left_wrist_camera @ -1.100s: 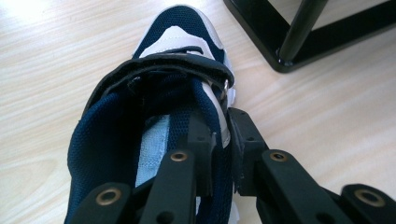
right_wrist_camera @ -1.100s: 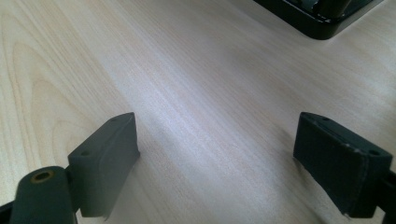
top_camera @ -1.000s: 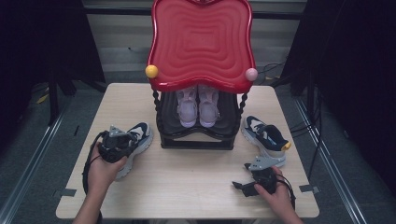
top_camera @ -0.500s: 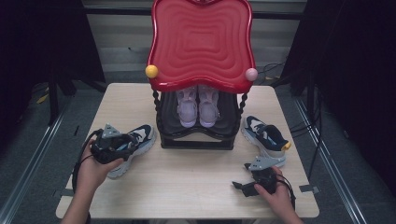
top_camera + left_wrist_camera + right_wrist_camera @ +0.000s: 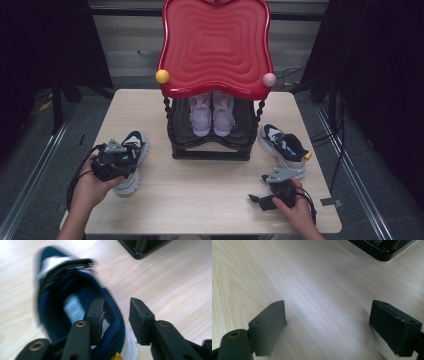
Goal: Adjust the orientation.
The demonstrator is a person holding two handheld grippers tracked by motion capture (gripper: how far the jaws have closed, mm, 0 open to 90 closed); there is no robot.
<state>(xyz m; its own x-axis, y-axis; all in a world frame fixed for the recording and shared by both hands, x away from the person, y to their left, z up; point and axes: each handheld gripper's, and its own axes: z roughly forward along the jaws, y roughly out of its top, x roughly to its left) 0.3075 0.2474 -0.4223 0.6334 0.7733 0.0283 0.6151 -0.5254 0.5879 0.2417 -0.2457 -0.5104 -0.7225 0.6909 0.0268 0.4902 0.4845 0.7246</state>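
Observation:
A navy and white sneaker (image 5: 137, 146) lies on the left of the table, toe pointing away. My left gripper (image 5: 124, 165) sits over its heel. In the left gripper view the jaws (image 5: 117, 307) straddle the shoe's padded heel collar (image 5: 116, 322), one inside the shoe and one outside. They have just been closing, and a thin gap still shows beside the outer pad. The matching sneaker (image 5: 285, 145) lies at the right of the rack. My right gripper (image 5: 256, 200) rests near the front edge, open (image 5: 328, 308) over bare wood.
A black shoe rack (image 5: 210, 149) with a red wavy top (image 5: 216, 45) stands mid-table and holds a pair of pale lilac shoes (image 5: 212, 112). Its base corner (image 5: 384, 250) lies ahead of the right gripper. Bare wood (image 5: 200, 195) spreads across the front of the table.
The left hand and gripper have shifted slightly left and toward the front edge, and the sneaker has swung with its heel nearer me. The right gripper has not moved.

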